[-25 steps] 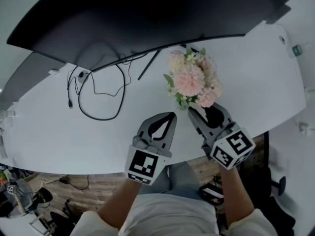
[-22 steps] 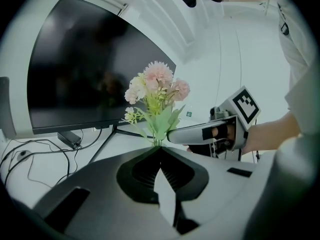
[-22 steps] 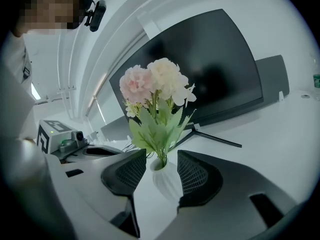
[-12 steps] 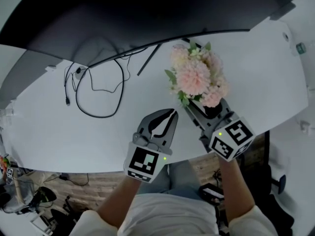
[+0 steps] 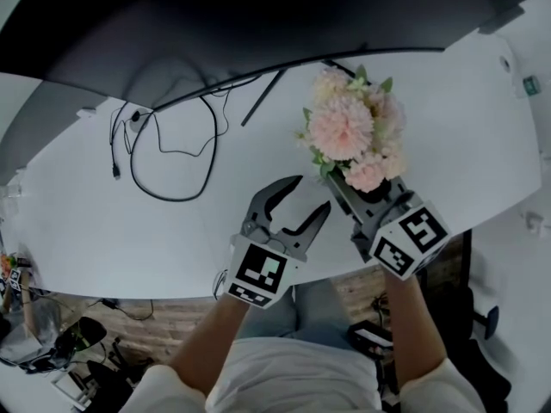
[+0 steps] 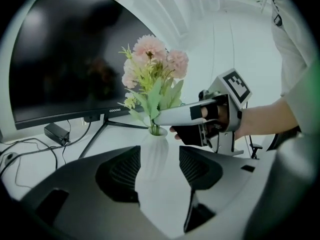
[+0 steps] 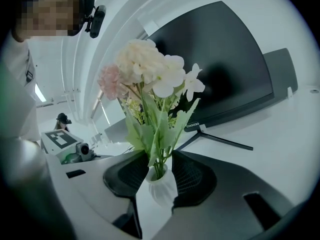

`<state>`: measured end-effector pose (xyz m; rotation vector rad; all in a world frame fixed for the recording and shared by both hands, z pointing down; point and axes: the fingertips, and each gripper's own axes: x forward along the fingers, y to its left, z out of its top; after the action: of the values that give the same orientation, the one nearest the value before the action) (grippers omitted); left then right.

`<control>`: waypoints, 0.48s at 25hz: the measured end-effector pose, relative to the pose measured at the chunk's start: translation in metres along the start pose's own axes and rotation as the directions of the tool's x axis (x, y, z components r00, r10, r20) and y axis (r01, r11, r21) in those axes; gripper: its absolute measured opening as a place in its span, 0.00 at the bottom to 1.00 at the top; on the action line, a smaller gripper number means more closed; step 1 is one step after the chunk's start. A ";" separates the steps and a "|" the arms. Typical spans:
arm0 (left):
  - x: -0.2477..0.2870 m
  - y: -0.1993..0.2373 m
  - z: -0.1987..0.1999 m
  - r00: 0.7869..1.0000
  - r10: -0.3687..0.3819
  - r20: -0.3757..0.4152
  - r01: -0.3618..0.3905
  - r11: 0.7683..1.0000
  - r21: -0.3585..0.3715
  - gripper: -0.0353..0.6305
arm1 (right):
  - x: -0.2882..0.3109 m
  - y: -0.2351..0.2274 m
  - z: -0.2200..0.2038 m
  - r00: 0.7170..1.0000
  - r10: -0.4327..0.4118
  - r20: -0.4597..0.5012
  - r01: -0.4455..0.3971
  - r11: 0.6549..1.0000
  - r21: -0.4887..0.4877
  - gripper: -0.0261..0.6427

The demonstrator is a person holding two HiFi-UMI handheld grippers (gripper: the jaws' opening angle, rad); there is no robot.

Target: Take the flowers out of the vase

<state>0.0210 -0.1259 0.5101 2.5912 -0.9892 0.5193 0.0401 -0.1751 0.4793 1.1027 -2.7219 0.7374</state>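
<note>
Two grippers work over the white table (image 5: 103, 231), at lower centre of the head view.

Left gripper (image 5: 312, 193): jaws stand well apart, having just been opening, with nothing between the pads. It sits just left of the bouquet, clear of it. Its own view looks through the gap at the vase (image 6: 154, 156), which stands beyond the pads and is untouched.

Right gripper (image 5: 360, 188): jaws have just been closing and are clamped on the flowers (image 5: 349, 132) at the lower stems and leaves. Its own view shows leaves and stems filling the gap between the pads, directly over the vase mouth.

Flowers: pink and cream blooms, upright, seated in the vase, right of centre on the table.

Differences between views: the head view hides the vase under the blooms; only the gripper views show it, white and ribbed. The left gripper view alone shows the right gripper side-on, one finger lying across the stems just above the vase rim. The head view alone shows the cable (image 5: 172, 200) looped at upper left, in front of the dark monitor (image 5: 258, 24).
</note>
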 end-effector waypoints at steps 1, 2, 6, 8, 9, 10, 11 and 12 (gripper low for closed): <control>0.004 0.000 -0.001 1.000 -0.004 -0.004 0.004 1.000 0.009 0.43 | 0.000 0.000 0.000 1.000 0.002 0.000 -0.002 1.000 -0.002 0.28; 0.007 0.000 -0.001 1.000 -0.006 -0.006 0.006 1.000 0.018 0.45 | 0.000 0.000 0.000 1.000 0.003 -0.001 -0.003 1.000 -0.004 0.27; 0.023 0.005 -0.001 1.000 -0.004 -0.012 0.005 0.999 0.041 0.50 | -0.001 0.001 0.000 1.000 0.005 0.002 -0.005 1.000 -0.014 0.24; 0.031 0.006 -0.002 1.000 -0.005 -0.018 0.006 0.999 0.051 0.51 | -0.001 0.001 0.000 1.000 0.005 0.002 -0.005 1.000 -0.019 0.22; 0.035 0.007 -0.002 1.000 -0.005 -0.021 0.006 0.998 0.057 0.51 | -0.001 0.001 0.001 1.000 0.005 0.002 -0.005 1.000 -0.021 0.22; 0.038 0.008 -0.002 1.000 -0.005 -0.023 0.006 0.998 0.064 0.51 | -0.002 0.001 0.001 1.000 0.005 0.002 -0.005 1.000 -0.021 0.21; 0.042 0.008 -0.002 1.000 -0.006 -0.025 0.008 0.997 0.074 0.51 | -0.002 0.001 0.001 1.000 0.006 0.002 -0.006 1.000 -0.021 0.21; 0.045 0.007 -0.003 1.000 -0.008 -0.026 0.010 0.996 0.086 0.51 | -0.002 0.001 0.001 1.000 0.006 0.001 -0.006 1.000 -0.022 0.21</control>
<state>0.0465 -0.1548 0.5336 2.6561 -0.9664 0.6044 0.0405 -0.1737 0.4775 1.0913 -2.7291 0.7058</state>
